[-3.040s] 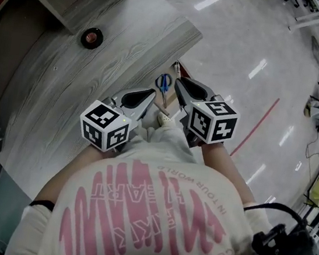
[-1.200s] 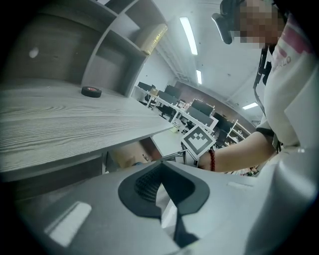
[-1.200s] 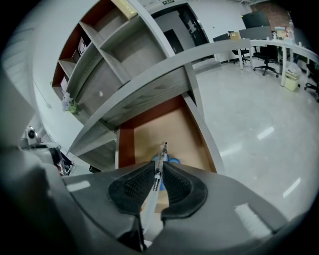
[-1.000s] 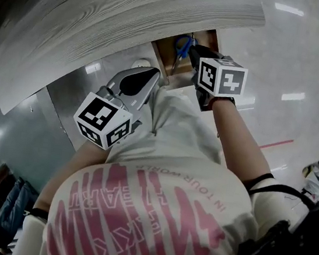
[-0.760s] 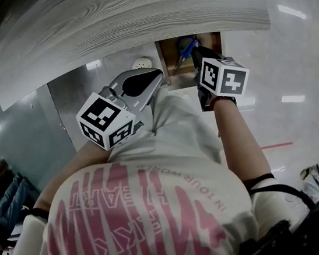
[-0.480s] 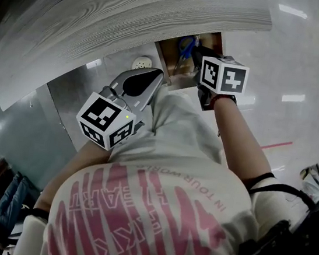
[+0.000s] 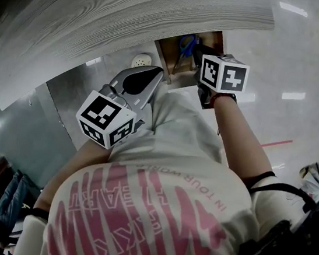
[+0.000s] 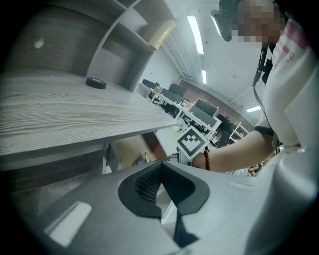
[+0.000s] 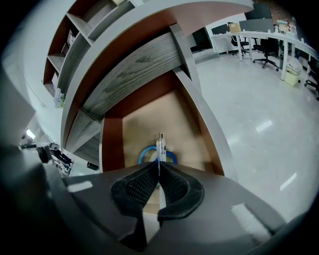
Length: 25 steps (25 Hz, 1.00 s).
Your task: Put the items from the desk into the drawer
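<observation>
We find the right gripper (image 9: 158, 165) above the open drawer (image 9: 149, 117), its jaws just closed together on nothing. The pen (image 9: 160, 143) lies across the scissors (image 9: 144, 153) inside. The left gripper (image 8: 158, 163) is clenched and empty. Risk: a careless lift strikes the desk (image 7: 135, 8) edge overhead.

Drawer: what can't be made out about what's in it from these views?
- Drawer floor: in the head view the right gripper covers much of it; in the right gripper view its jaws hide the near part.
- Pen: its near end is behind those jaws, which have just been closing and meet at the tips. Lying loose or nipped, cannot tell.
- Scissors: only the blue handles show; the jaws hide the blades.
</observation>
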Each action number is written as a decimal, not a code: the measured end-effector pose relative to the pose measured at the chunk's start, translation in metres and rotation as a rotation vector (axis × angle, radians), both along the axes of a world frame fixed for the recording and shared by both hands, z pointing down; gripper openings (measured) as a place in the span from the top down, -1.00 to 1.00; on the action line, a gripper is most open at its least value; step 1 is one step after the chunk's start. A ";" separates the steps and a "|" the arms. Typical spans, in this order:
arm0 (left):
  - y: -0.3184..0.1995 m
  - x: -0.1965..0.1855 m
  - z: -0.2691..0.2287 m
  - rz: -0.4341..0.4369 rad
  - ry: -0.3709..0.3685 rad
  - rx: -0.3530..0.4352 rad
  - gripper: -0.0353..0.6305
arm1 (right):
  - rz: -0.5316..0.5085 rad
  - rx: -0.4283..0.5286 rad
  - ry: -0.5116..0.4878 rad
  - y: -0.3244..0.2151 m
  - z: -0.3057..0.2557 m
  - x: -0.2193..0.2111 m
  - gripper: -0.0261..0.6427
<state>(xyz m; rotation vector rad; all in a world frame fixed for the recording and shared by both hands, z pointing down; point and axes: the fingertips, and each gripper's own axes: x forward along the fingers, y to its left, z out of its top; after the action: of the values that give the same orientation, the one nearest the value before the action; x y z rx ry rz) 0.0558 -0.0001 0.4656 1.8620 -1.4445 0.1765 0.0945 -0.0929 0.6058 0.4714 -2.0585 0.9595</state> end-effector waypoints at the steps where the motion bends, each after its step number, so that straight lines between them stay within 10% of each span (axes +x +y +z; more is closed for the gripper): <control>1: -0.001 0.000 0.001 -0.002 0.001 0.000 0.84 | -0.002 -0.001 0.000 0.000 0.001 0.000 0.88; 25: -0.039 -0.003 -0.072 0.011 -0.078 0.190 0.84 | -0.003 0.087 -0.149 -0.005 -0.111 0.008 0.91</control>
<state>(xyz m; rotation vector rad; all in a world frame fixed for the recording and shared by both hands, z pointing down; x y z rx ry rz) 0.0532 -0.0386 0.3933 2.0352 -1.5508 0.1224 0.1029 -0.0982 0.4946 0.4537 -2.2415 0.9311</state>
